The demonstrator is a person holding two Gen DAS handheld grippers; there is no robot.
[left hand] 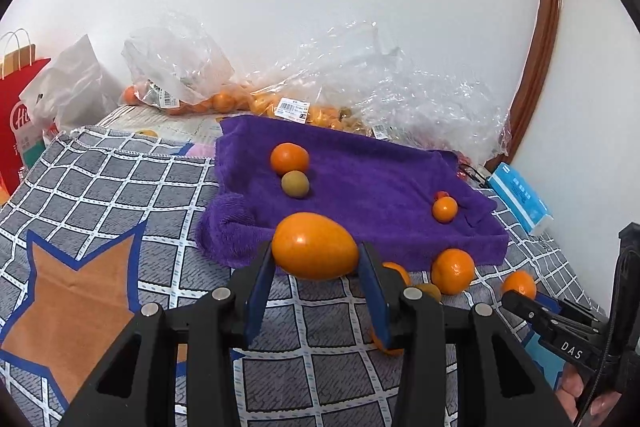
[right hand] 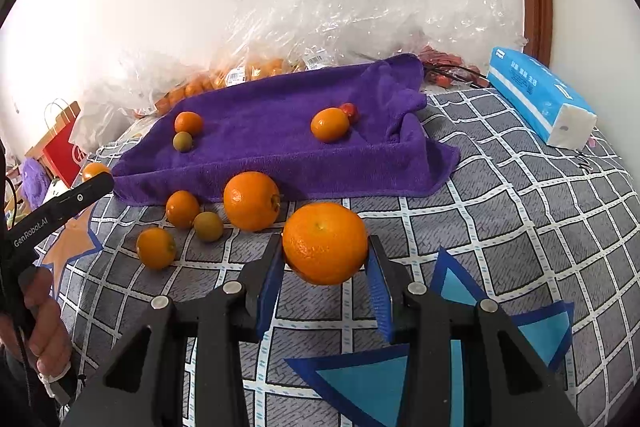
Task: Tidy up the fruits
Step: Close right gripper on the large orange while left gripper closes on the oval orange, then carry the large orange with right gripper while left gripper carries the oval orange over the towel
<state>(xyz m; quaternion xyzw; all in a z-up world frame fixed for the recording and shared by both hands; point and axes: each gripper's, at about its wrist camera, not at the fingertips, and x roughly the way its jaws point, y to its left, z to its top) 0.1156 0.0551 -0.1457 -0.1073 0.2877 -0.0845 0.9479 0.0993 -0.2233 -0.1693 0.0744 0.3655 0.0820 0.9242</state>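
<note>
Purple towel (left hand: 380, 187) sits at twelve o'clock — left gripper (left hand: 316, 267) pinching an oval orange (left hand: 315, 245), right gripper (right hand: 325, 267) clamping a round orange (right hand: 325, 243).

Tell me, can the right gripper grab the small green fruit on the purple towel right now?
Probably not yet. The right gripper is already shut on an orange, so it's full. The green fruit sits uncovered on the purple towel.

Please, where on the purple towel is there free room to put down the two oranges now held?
The middle of the purple towel is bare, between the orange and green fruit pair at its left and the small orange at its right. The blanket before the towel's front edge is crowded with loose fruit.
</note>
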